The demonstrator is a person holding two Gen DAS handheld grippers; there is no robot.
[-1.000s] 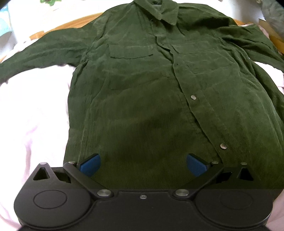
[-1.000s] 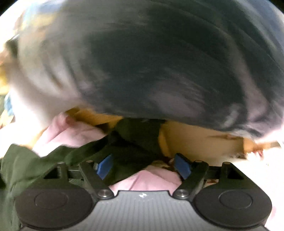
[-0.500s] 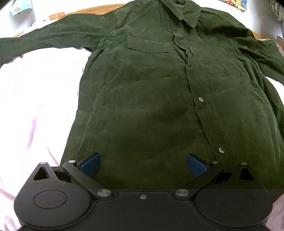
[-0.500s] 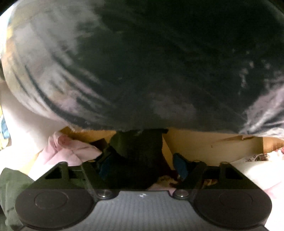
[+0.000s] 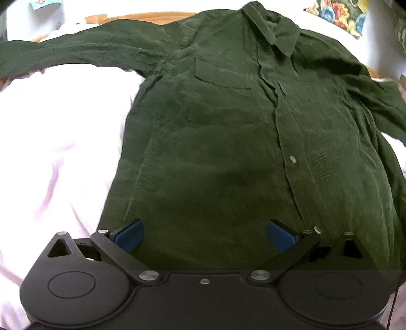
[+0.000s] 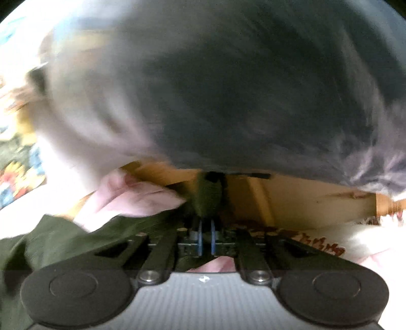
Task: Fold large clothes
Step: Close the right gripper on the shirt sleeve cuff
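The green shirt [image 5: 228,142] lies flat, front up and sleeves spread on the bed [image 5: 58,142], not yet folded (barely begun). The left hand-held gripper [image 5: 204,234] hangs spread over the hem; the right hand-held gripper [image 6: 206,237] pinches a sleeve end.

We see a dark green corduroy shirt [image 5: 228,152] on a pale pink sheet [image 5: 63,152], blue gripper pads [image 5: 129,234], and far right a multicoloured floral cloth [image 5: 337,12].
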